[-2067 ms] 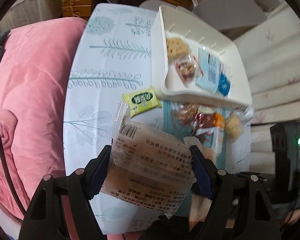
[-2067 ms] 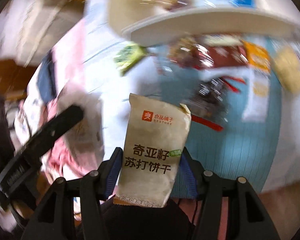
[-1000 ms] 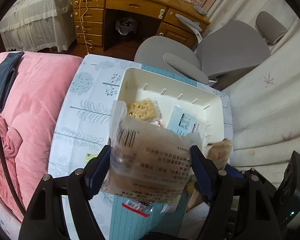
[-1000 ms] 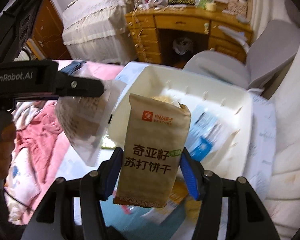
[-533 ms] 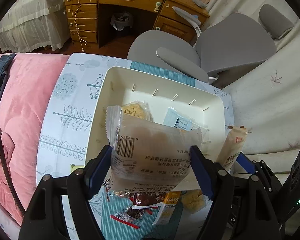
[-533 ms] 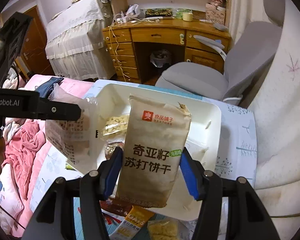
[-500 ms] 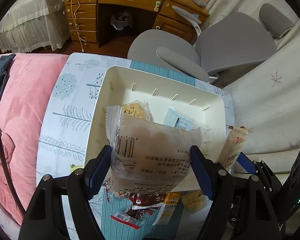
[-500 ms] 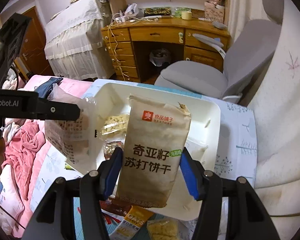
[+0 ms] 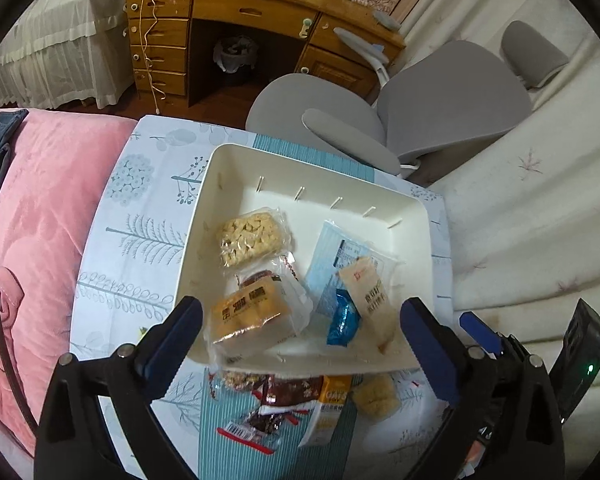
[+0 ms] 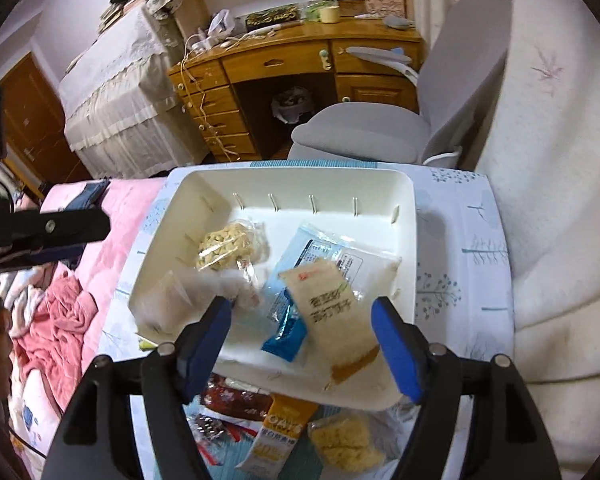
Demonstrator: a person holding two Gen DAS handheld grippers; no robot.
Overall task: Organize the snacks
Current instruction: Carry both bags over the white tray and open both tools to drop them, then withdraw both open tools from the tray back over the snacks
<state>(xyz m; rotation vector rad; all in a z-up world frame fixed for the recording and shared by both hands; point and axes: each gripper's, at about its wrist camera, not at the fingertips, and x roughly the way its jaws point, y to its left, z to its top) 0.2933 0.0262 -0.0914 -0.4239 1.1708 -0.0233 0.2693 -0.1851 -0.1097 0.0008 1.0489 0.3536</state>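
Both the left tongs (image 9: 300, 332) and right tongs (image 10: 302, 334) gape wide and empty above the white tray (image 9: 236, 160), whose snacks (image 9: 252, 314) pile near its close rim and might slide off onto the loose packets (image 9: 296, 404) below.

The right gripper (image 10: 300, 334) hangs over the near rim of the white tray (image 10: 404, 216), its blue-padded fingers (image 10: 394, 346) spread wide with nothing between them. Inside the tray, a beige cracker packet (image 10: 334, 312) lies tilted toward the near right corner, overlapping a pale blue packet (image 10: 324, 250); a puffed-grain bar (image 10: 224, 248) sits by the left wall. On the tabletop (image 10: 468, 272), just past the tray's near edge, lie an orange oat bar (image 10: 278, 430) and a yellow grain cake (image 10: 346, 444).
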